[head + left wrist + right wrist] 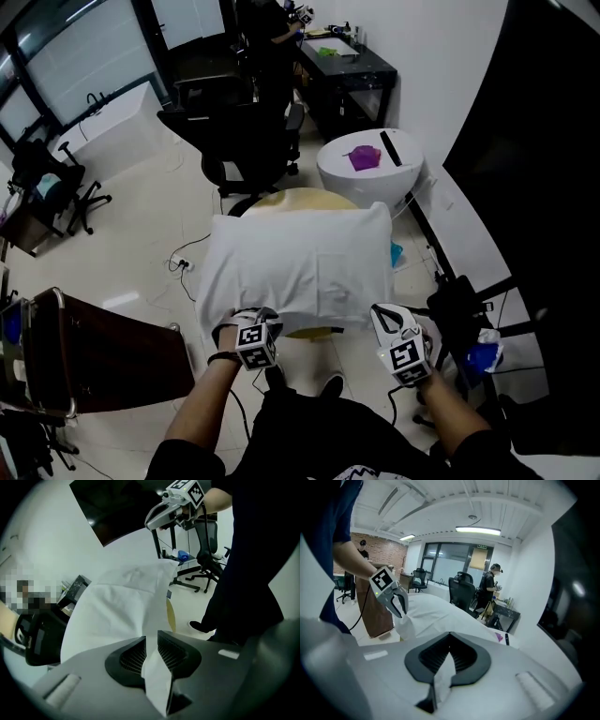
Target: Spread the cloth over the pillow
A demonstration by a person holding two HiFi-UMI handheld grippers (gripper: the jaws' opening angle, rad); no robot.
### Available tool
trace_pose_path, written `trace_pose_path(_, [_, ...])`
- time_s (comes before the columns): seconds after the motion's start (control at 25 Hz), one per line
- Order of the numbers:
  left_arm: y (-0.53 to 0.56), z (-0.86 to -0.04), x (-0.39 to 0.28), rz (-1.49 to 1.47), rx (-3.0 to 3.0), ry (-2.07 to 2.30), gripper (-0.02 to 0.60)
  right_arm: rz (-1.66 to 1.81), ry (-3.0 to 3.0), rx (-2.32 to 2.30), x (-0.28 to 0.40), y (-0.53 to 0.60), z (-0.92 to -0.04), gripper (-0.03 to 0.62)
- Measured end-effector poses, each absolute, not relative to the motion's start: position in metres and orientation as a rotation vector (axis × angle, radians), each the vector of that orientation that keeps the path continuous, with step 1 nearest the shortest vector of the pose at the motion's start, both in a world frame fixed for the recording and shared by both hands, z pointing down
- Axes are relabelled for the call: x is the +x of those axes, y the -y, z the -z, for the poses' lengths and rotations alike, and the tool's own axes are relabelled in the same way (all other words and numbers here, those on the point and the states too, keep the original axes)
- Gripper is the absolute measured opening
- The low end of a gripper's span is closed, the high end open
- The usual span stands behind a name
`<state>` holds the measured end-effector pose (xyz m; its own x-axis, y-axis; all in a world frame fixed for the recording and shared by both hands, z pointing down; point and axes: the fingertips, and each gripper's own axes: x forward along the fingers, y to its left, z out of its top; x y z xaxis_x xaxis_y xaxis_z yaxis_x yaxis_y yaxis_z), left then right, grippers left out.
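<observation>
Cloth (300, 262) corners nearest us sit pinched, one in the closed jaws of our left gripper (247, 319), the other in those of our right gripper (380, 316). The sheet runs away from both, its long axis crosswise. It drapes what we judge is the pillow, hidden beneath, on the round tabletop (298, 197).

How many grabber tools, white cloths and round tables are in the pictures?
Hand-held grippers: 2, the left hand-held gripper and the right hand-held gripper
white cloth: 1
Round tables: 2, the yellow round table and the white round table
Total: 5
</observation>
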<state>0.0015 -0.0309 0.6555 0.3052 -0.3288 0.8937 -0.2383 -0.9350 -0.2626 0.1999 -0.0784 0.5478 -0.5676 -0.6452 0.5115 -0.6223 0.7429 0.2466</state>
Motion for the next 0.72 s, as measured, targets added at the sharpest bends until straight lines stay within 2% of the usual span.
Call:
trace_pose_path(0.28, [0.015, -0.628, -0.074, 1.595, -2.487, -0.774, 0.067, 0.047, 2.417, 0.878, 0.122, 0.081, -0.531, 0.006])
trace_pose_path(0.52, [0.004, -0.63, -0.162, 1.676, -2.394, -0.903, 0.067, 0.21, 2.428, 0.684, 0.038, 0.064, -0.523, 0.016])
trace_pose_path(0.72, [-0.002, -0.651, -0.194, 1.723, -2.333, -0.899, 0.132, 0.275, 2.417, 0.535, -0.025, 0.048, -0.534, 0.076])
